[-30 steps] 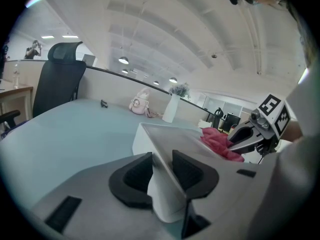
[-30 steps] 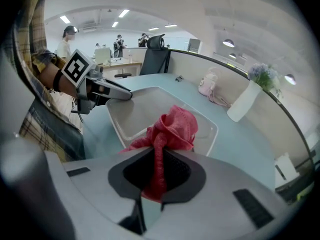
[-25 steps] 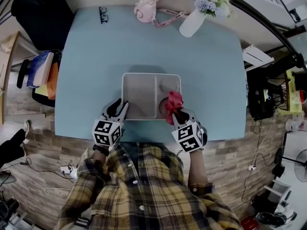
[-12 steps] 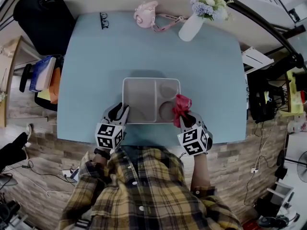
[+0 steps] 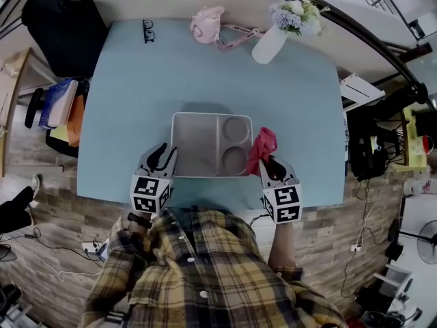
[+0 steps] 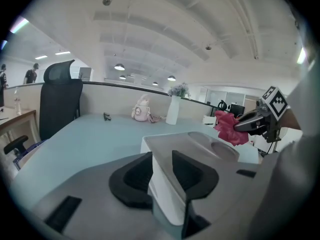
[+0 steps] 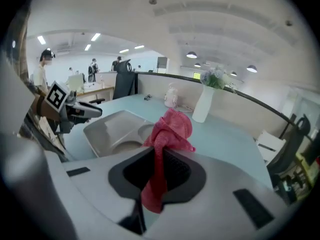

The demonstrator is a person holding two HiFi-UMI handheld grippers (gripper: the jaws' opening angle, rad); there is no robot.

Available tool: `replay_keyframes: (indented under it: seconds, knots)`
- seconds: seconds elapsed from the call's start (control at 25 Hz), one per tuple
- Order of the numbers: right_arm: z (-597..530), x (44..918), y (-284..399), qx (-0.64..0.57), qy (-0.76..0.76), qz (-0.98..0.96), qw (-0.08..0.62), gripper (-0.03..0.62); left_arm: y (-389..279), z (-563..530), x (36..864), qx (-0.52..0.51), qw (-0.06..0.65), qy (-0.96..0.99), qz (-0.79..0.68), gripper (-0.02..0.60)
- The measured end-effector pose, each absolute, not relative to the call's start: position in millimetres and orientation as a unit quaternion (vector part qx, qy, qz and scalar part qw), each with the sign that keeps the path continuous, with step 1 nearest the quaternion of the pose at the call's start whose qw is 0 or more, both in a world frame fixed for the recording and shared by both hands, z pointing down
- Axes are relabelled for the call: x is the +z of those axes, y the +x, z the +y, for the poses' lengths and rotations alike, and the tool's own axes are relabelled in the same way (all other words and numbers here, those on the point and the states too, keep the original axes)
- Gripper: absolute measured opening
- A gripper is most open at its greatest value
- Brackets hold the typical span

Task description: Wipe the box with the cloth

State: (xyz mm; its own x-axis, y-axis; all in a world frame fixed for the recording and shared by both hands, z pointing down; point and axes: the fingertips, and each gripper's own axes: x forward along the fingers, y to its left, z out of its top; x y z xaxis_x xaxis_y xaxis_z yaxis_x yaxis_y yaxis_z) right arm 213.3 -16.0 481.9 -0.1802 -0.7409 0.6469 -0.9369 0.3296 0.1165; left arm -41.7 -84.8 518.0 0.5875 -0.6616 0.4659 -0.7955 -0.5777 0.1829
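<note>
Open table point(image 5: 136, 94) beyond box point(image 5: 198, 145), vase point(image 5: 268, 41) and pink flask point(image 5: 205, 24) along far edge

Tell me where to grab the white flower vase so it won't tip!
Take the white vase around its middle, below the flowers, with level jaws. It stands upright and narrows toward the top, so the middle is the steadier hold, I think. Come from the near side: the pink bottle's strap lies at its left.

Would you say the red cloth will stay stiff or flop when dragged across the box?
Probably floppy: the red cloth bunches and hangs in folds from the right gripper. Likely light; it should drape over the box rim.
</note>
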Motion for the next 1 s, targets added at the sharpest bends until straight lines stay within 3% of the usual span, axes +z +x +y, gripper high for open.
replay_keyframes:
  seconds: [0.2,0.48,0.72,1.0]
  knots:
    - [-36.3,453.1,200.5,0.170,0.570,-0.779,0.198,0.046,-38.3,-91.7,491.0,0.152,0.181,0.877,-0.419,0.104]
    - [-53.7,419.6,187.4,0.168,0.567,-0.799,0.110,0.046,-32.8,-98.1,452.1,0.117,0.164,0.891,-0.408,0.071]
    - [-57.0,403.6,179.5,0.162,0.563,-0.807,0.076,0.046,-31.5,-97.4,423.1,0.086,0.157,0.900,-0.397,0.038]
    - [-55.7,396.8,174.6,0.133,0.562,-0.811,0.088,0.046,-28.3,-95.5,400.8,0.069,0.151,0.905,-0.392,-0.009]
